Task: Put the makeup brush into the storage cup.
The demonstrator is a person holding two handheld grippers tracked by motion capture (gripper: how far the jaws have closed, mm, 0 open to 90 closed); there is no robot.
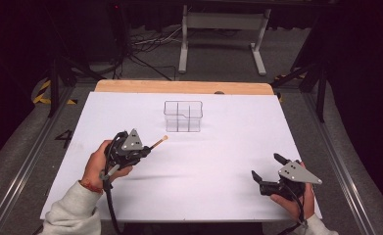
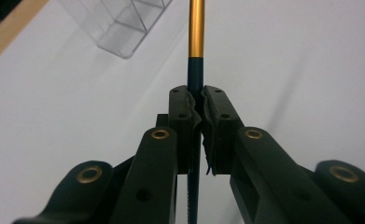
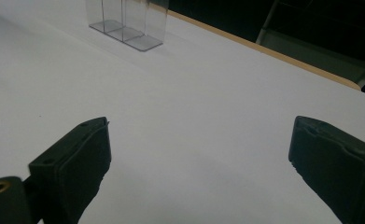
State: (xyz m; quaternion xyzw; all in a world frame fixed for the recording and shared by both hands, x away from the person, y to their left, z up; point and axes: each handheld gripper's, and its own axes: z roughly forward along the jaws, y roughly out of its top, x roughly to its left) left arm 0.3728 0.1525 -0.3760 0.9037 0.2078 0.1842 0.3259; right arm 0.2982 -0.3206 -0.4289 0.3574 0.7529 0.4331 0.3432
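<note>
Just ahead, clear divided container (image 1: 182,116), compartments bare, on white table (image 1: 228,156).

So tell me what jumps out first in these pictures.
The left gripper, near the table's left side, is shut on a thin pencil with a gold band, pointing toward a clear divided box at the table's far middle. The right gripper rests near the right edge, jaws wide open, holding nothing.
</note>
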